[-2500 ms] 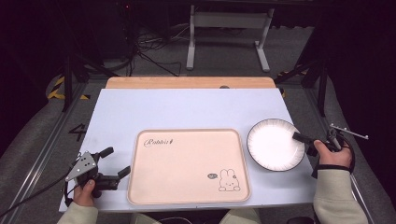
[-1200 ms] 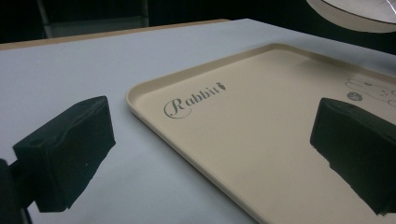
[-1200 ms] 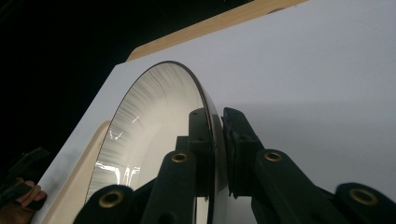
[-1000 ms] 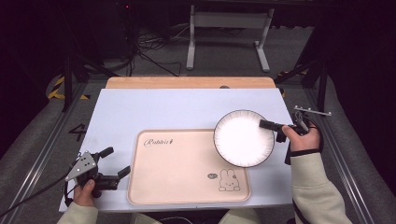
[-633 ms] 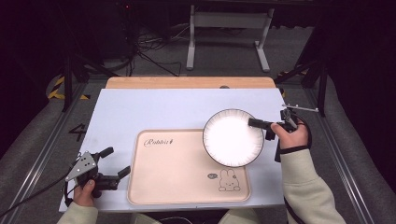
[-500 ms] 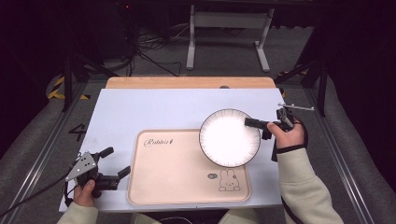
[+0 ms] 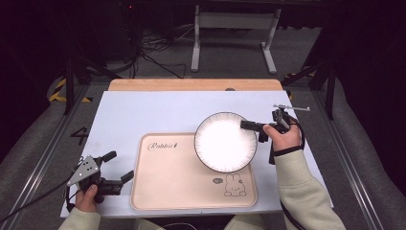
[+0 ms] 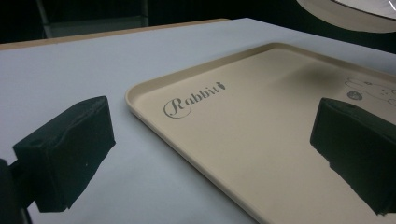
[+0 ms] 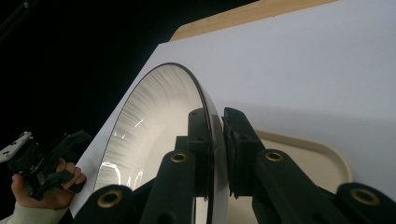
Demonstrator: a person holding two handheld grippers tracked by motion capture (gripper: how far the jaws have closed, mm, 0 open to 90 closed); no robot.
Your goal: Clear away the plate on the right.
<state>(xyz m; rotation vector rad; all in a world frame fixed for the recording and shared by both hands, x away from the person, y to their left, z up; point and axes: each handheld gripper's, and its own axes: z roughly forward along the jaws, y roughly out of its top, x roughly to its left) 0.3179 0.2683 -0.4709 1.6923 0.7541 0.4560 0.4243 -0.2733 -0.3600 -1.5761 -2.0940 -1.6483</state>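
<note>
The right gripper (image 7: 246, 125) is pinching the rim of a round white plate with a thin dark edge (image 7: 225, 142). Its two black fingers (image 9: 201, 144) are squeezing the rim tight, one on each side. In the right gripper view the fingers are covering part of the rim, and the bottom of the plate is running out of the picture. The plate is hanging in the air, out past the fingertips, over the far right corner of a flat cream plastic tray with a rabbit drawing (image 7: 182, 187). The plate is hiding that corner of the tray in the high view.

The left gripper (image 7: 117, 167) is sitting just beside the near left edge of the tray. Its fingers (image 8: 70, 149) are standing wide apart with nothing between them. In the left gripper view the tray's right side is getting cut off.

Everything is sitting over a pale blue-white table top (image 7: 143, 115) with a bare wooden strip (image 7: 191, 85) along the far edge. The room behind is looking very dark, with cables on the floor and a grey metal stand (image 7: 233, 33).
</note>
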